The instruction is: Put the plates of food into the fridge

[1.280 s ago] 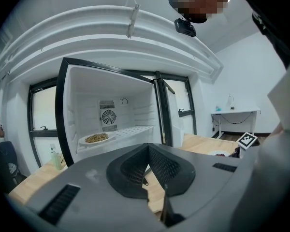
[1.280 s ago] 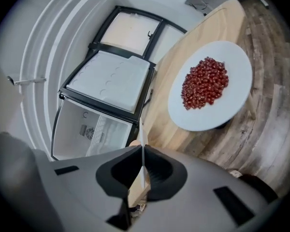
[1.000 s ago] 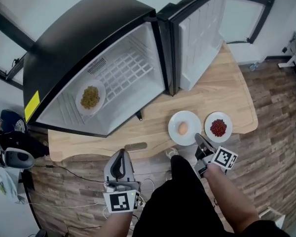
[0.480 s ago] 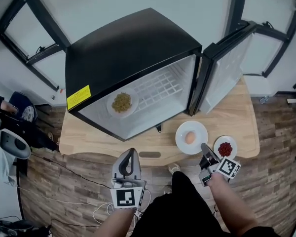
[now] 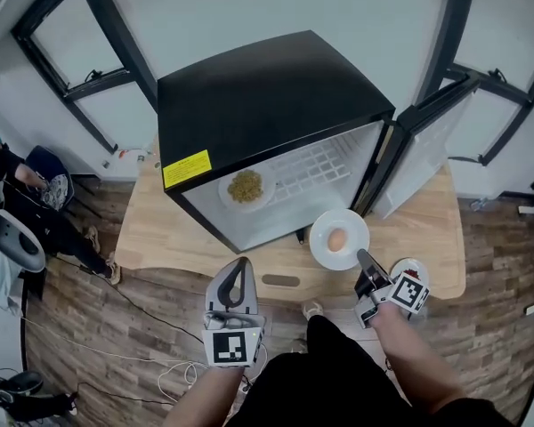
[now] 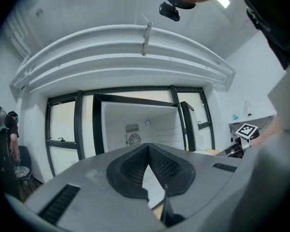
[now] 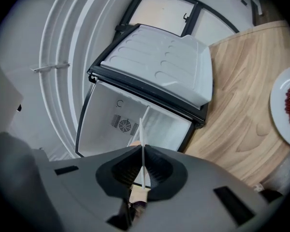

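The black fridge (image 5: 267, 87) stands open on the wooden table (image 5: 160, 229). A plate of yellowish food (image 5: 246, 187) rests on its wire shelf. My right gripper (image 5: 363, 258) is shut on the rim of the white plate (image 5: 319, 238) that carries an egg (image 5: 336, 237), held above the table in front of the fridge opening. In the right gripper view the plate's edge (image 7: 141, 134) shows as a thin white line between the jaws of the right gripper (image 7: 142, 153). The plate of red food (image 7: 287, 105) lies on the table, right of it. My left gripper (image 5: 240, 272) is shut and empty, before the table's edge.
The fridge door (image 5: 423, 145) swings out to the right, over the table's back right. Dark window frames (image 5: 98, 78) line the wall behind. A person (image 5: 9, 176) sits at the far left beside some equipment. Cables run over the wooden floor (image 5: 116, 327).
Both grippers have risen. The right one has lifted the egg plate off the table and toward the fridge opening. The head view has swung to face the fridge more squarely.
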A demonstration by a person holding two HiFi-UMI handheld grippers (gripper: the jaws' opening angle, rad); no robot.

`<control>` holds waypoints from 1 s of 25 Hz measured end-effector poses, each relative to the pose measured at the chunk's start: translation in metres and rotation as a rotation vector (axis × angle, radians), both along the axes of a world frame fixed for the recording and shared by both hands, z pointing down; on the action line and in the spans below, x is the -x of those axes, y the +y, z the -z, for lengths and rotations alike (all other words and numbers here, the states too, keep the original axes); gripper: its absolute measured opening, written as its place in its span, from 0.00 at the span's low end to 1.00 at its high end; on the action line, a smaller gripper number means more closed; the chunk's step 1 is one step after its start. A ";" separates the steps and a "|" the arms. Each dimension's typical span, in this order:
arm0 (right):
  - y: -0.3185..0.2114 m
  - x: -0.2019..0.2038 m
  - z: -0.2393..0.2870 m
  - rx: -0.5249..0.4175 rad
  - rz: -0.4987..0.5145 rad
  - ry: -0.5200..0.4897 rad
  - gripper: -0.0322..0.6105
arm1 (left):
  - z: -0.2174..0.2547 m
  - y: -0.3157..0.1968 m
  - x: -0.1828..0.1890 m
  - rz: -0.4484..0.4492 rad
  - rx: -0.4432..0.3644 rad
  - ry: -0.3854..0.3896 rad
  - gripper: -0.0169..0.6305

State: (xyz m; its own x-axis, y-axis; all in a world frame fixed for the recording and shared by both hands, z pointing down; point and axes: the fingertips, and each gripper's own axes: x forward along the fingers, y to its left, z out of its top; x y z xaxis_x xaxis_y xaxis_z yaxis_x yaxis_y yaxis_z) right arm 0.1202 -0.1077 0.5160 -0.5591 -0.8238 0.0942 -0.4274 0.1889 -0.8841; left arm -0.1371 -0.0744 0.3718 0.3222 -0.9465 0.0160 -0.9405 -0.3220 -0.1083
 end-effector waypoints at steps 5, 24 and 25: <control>-0.024 0.013 0.016 0.011 0.002 -0.002 0.10 | 0.017 -0.009 0.014 0.033 -0.034 0.027 0.03; -0.137 0.041 0.052 0.017 0.004 0.018 0.11 | 0.047 -0.066 0.029 0.096 -0.077 0.017 0.03; -0.142 0.044 0.053 0.011 0.010 0.012 0.11 | 0.048 -0.068 0.029 0.100 -0.077 0.020 0.03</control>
State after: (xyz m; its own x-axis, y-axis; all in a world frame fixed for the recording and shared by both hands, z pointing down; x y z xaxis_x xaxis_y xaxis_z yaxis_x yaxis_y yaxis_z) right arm 0.0762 -0.2497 0.4629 -0.5657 -0.8172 0.1103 -0.4362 0.1829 -0.8811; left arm -0.1661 -0.1427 0.3240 0.2260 -0.9720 -0.0637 -0.9697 -0.2182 -0.1100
